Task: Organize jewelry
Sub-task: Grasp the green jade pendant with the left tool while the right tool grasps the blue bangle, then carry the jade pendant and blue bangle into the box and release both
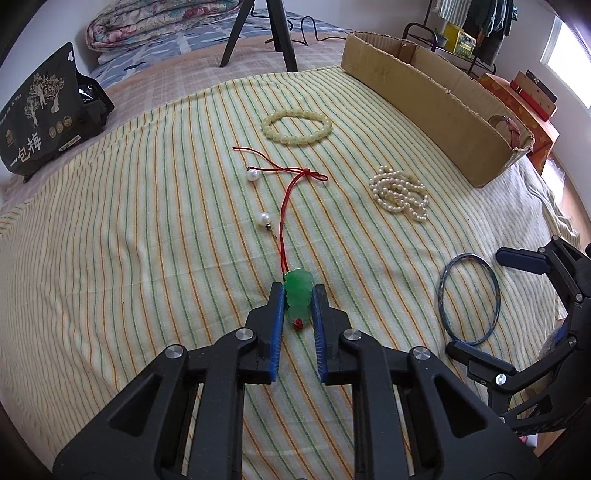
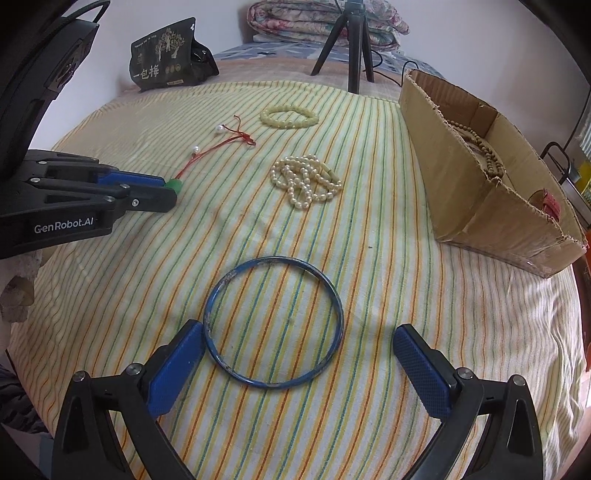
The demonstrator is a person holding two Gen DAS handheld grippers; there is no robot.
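My left gripper [image 1: 298,295] is shut on a green jade pendant [image 1: 297,295] low on the striped cloth; its red cord [image 1: 286,199] trails away toward two pearl earrings [image 1: 263,218]. My right gripper [image 2: 295,343] is open wide around a blue bangle [image 2: 274,322] that lies flat on the cloth. A pale bead bracelet [image 1: 296,126] and a pearl necklace heap [image 1: 400,192] lie farther off. The pendant also shows in the right wrist view [image 2: 174,185].
A cardboard box [image 2: 480,192] stands at the right and holds wooden beads [image 2: 487,155] and a red strap [image 2: 550,203]. A black snack bag [image 1: 40,122], a tripod [image 1: 258,33] and folded quilts [image 1: 162,22] sit at the back.
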